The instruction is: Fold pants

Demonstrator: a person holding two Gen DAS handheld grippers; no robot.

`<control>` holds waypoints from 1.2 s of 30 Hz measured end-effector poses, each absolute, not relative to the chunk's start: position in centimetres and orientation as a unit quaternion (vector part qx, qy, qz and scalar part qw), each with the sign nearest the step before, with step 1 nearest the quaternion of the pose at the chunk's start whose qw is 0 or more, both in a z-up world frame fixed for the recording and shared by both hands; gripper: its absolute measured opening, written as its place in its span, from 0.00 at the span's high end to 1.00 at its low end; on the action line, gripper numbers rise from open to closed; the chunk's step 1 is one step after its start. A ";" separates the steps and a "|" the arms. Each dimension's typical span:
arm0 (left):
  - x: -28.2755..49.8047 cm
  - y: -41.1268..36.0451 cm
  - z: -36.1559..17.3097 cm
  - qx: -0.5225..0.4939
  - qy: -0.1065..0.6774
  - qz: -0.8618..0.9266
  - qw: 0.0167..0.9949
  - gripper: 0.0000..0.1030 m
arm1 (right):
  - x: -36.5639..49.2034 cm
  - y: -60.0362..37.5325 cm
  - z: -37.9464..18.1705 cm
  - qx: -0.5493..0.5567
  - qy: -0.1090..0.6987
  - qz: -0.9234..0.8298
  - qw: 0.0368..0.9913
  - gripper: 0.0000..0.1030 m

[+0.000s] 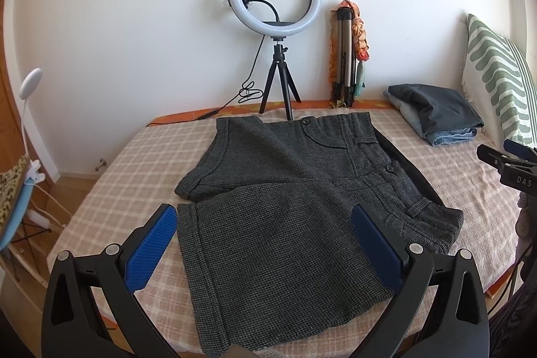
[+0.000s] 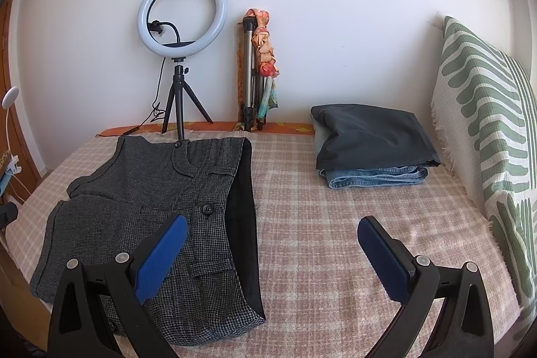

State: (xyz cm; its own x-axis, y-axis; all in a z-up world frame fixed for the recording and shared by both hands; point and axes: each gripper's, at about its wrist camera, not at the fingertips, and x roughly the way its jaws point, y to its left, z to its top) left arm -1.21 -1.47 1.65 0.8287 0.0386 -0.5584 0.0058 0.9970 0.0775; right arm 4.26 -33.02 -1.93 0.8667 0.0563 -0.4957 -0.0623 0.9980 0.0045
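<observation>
Dark grey checked shorts [image 1: 285, 207] lie spread flat on the plaid bed cover [image 1: 134, 163], waistband to the right, legs to the left. My left gripper [image 1: 265, 244] is open and empty, hovering above the near leg. In the right wrist view the shorts [image 2: 151, 207] lie at the left with the black waistband lining showing. My right gripper [image 2: 272, 254] is open and empty above the waistband's near end and the bare cover [image 2: 335, 223]. The right gripper also shows at the right edge of the left wrist view [image 1: 503, 163].
A ring light on a small tripod [image 1: 275, 32] and a folded tripod with a scarf [image 1: 345, 56] stand against the back wall. Folded dark pants and jeans [image 2: 372, 146] are stacked at the back right. A green-striped pillow [image 2: 486, 140] leans at the right.
</observation>
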 end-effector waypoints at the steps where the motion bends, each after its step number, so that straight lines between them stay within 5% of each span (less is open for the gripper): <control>1: -1.2 -1.5 1.6 0.038 0.293 0.009 0.955 0.00 | 4.3 -33.0 -1.9 -0.006 0.257 0.031 0.966 0.00; 29: -0.4 0.5 -0.3 0.045 0.328 0.008 0.943 0.00 | 2.6 -33.1 -3.2 -0.040 0.241 0.120 0.962 0.01; 36: -1.1 2.6 -0.4 0.074 0.343 -0.014 0.936 0.06 | 1.4 -31.0 -4.5 -0.120 0.250 0.207 0.938 0.17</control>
